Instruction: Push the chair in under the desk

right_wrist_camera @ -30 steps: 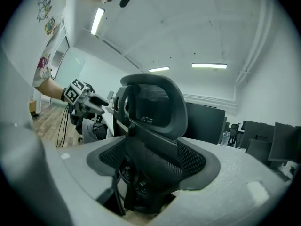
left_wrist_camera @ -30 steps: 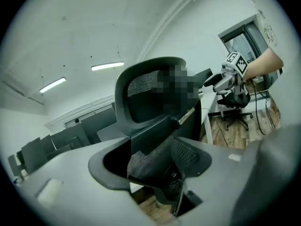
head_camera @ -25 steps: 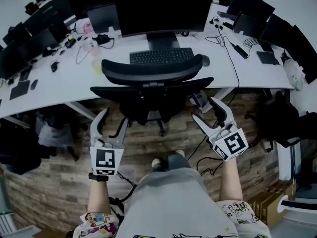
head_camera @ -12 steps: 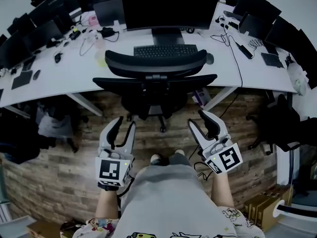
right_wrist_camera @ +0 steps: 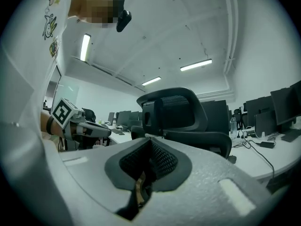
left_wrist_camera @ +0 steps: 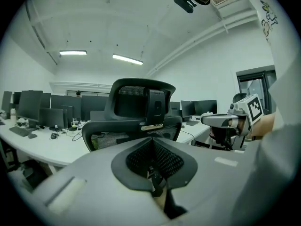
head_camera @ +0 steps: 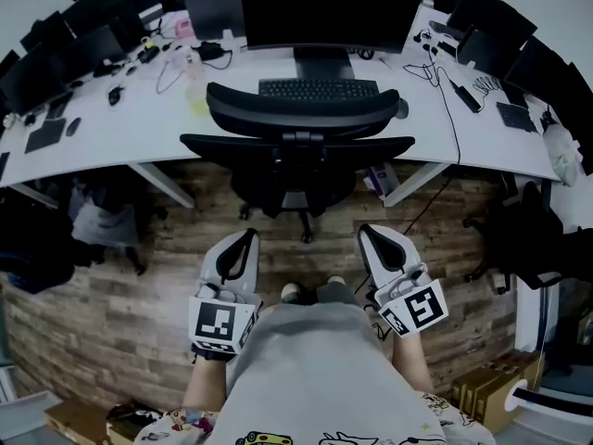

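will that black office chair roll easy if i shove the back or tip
The chair probably rolls easily: a wheeled leg shows on the hard plank floor. Pushed high at its headrest, it might rock or swivel rather than travel straight.

Black chair (head_camera: 298, 146), white desk (head_camera: 139, 133), brown wood-plank floor (head_camera: 148, 276).

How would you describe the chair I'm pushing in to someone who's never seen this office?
Find the long white desk and its big central monitor. Directly before the black keyboard there stands the black mesh office chair, back toward the person. Nothing else nearby has a wide curved headrest.
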A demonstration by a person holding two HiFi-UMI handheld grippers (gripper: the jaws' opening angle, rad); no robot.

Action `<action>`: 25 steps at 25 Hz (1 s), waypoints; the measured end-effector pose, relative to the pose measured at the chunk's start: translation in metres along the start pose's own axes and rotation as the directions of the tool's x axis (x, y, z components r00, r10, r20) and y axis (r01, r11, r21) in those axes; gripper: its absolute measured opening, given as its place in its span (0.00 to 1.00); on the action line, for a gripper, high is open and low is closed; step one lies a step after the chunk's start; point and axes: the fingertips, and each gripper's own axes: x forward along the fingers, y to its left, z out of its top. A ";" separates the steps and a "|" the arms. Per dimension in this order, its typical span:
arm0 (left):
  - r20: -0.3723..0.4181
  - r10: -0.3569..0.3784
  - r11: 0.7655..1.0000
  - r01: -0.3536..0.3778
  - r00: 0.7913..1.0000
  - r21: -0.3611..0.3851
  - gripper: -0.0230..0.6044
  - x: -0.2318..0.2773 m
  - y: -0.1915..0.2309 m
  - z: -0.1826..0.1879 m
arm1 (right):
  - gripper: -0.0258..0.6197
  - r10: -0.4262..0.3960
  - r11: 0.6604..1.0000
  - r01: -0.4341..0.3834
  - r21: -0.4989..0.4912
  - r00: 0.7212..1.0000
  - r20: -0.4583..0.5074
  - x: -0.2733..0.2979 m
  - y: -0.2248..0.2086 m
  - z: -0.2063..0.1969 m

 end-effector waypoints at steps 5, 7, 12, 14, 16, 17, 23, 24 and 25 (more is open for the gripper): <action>-0.038 -0.001 1.000 0.000 0.999 -0.019 0.06 0.000 0.003 -0.013 | 0.04 -0.006 1.000 0.006 0.009 0.998 -0.059 0.004 0.000 -0.016; -0.063 0.000 1.000 -0.001 0.998 -0.012 0.06 0.000 0.004 -0.020 | 0.04 0.003 1.000 -0.002 0.014 0.996 -0.084 0.007 0.003 -0.023; -0.083 0.001 1.000 -0.001 0.997 -0.006 0.05 -0.002 0.008 -0.027 | 0.04 0.014 1.000 -0.012 0.016 0.994 -0.108 0.012 0.007 -0.029; -0.063 0.008 1.000 -0.008 0.998 -0.011 0.05 -0.002 0.010 -0.026 | 0.04 0.015 1.000 -0.013 0.018 0.994 -0.109 0.012 0.006 -0.030; -0.045 0.011 1.000 -0.012 0.999 -0.015 0.05 -0.002 0.011 -0.023 | 0.04 0.015 1.000 -0.013 0.018 0.994 -0.108 0.013 0.006 -0.029; -0.039 0.011 1.000 -0.012 0.999 -0.013 0.05 -0.002 0.012 -0.020 | 0.04 0.014 1.000 -0.013 0.018 0.994 -0.107 0.013 0.006 -0.029; -0.026 -0.003 1.000 0.004 1.000 0.021 0.05 -0.001 0.011 -0.018 | 0.04 0.012 0.999 -0.009 0.033 0.996 -0.094 0.014 0.004 -0.027; -0.026 -0.009 1.000 0.009 1.000 0.029 0.05 0.000 0.011 -0.019 | 0.04 0.017 0.999 -0.014 0.041 0.995 -0.095 0.015 0.004 -0.027; -0.029 -0.013 0.999 0.014 0.999 0.035 0.05 0.001 0.011 -0.020 | 0.04 0.026 0.999 -0.021 0.046 0.995 -0.100 0.015 0.004 -0.027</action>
